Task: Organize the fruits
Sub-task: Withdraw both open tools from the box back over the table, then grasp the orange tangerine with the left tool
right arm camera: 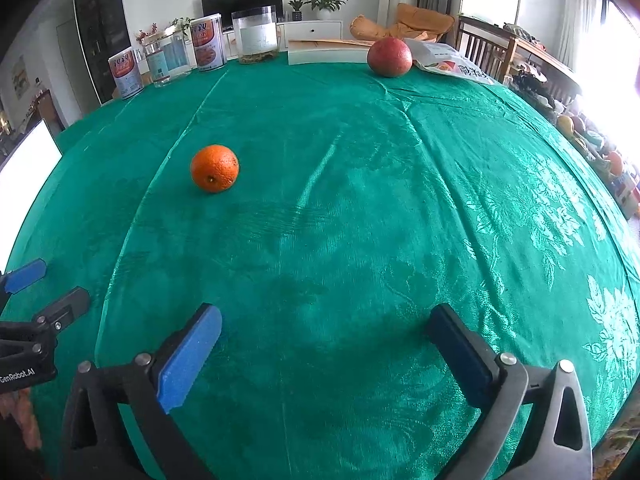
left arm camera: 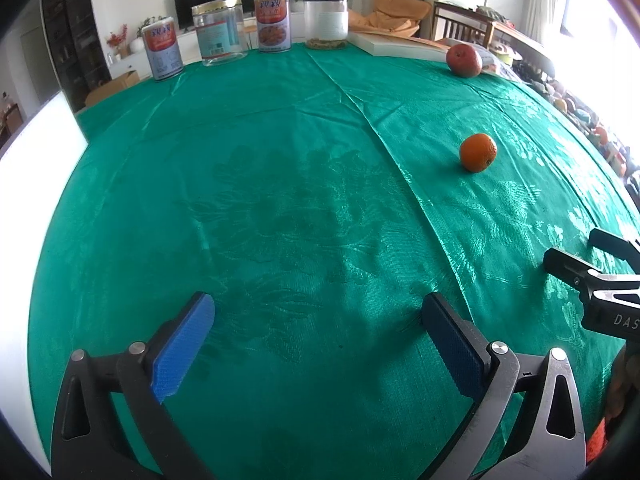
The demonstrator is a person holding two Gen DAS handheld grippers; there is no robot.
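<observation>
The left gripper (left arm camera: 316, 344) has its blue-padded fingers (left arm camera: 182, 354) spread wide apart with nothing between them, only green cloth below. The right gripper (right arm camera: 324, 350) stands the same way, fingers (right arm camera: 190, 360) wide open and empty, angled down toward the cloth. Each gripper shows at the edge of the other's view, so the two sit side by side, near each other but apart.

Both are above a worktop (left arm camera: 280, 220) covered in a shiny green cloth with a woven floral pattern and a few long creases. An orange (right arm camera: 215, 168) lies on the cloth ahead of the grippers, well clear of both, between them and the far edge; from the left wrist it lies off to the right, from the right wrist off to the left. A red apple (right arm camera: 389, 57) sits farther back near the far edge, just beside a printed bag (right arm camera: 448, 62) and a flat white box (right arm camera: 326, 53).

Along the far edge to the left stand two labelled tins (left arm camera: 273, 23), one clear jar with a gold lid (left arm camera: 219, 31) between them, and a clear tub with a dark lid (left arm camera: 325, 20). Behind are a television, potted plants and a wooden chair.
</observation>
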